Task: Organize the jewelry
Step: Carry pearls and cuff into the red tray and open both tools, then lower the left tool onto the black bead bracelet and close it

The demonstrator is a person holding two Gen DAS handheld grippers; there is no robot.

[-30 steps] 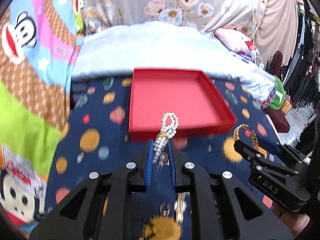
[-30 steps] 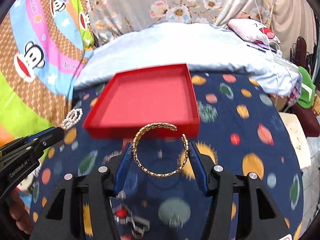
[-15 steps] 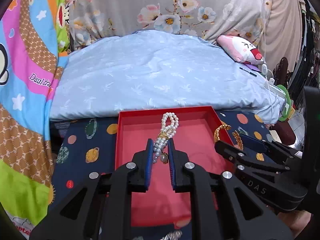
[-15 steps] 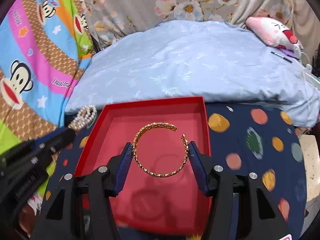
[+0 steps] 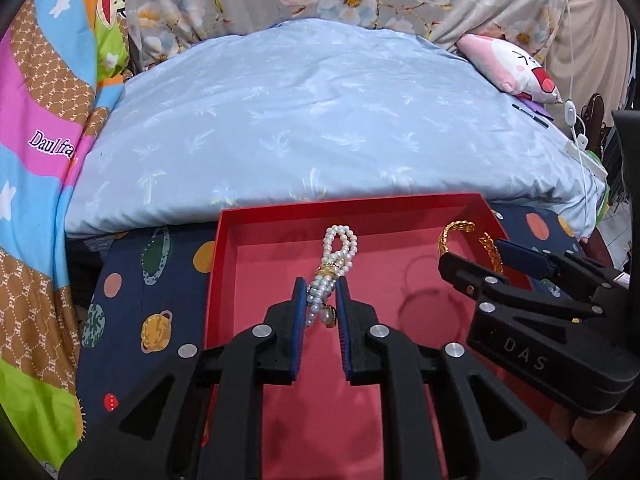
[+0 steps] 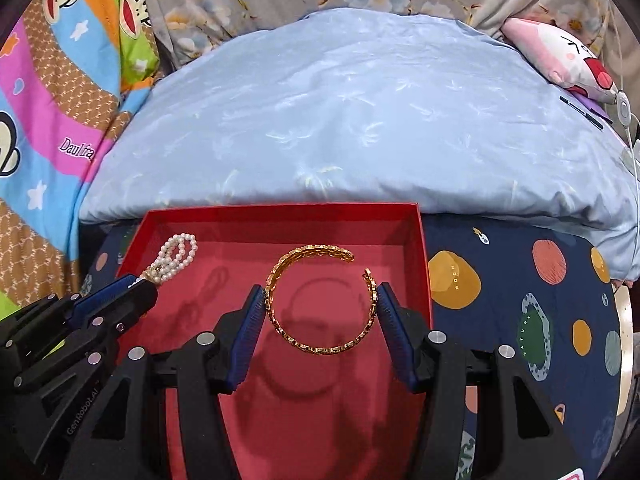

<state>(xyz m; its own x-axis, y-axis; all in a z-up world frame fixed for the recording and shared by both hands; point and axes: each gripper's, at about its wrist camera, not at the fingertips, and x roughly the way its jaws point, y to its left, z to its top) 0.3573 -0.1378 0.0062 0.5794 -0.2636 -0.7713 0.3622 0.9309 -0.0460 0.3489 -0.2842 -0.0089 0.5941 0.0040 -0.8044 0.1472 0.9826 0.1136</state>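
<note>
Your pearl bracelet [image 5: 334, 268] hangs above the red tray [image 5: 224, 264], clamped tight in your left hand-held gripper [image 5: 321, 292]. Your gold bangle [image 6: 320, 304] is above the tray too, squeezed between the pads of your right hand-held gripper [image 6: 322, 312]. Go lower before you let go, so nothing bounces out. Keep the two apart so they don't tangle. The tray sits on a planet blanket [image 6: 520, 300], with a blue pillow [image 5: 320, 120] just behind it. Nothing blocks you.

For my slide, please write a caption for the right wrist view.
Right hand-held gripper holds a gold open bangle above the red tray; left hand-held gripper brings pearls.
</note>
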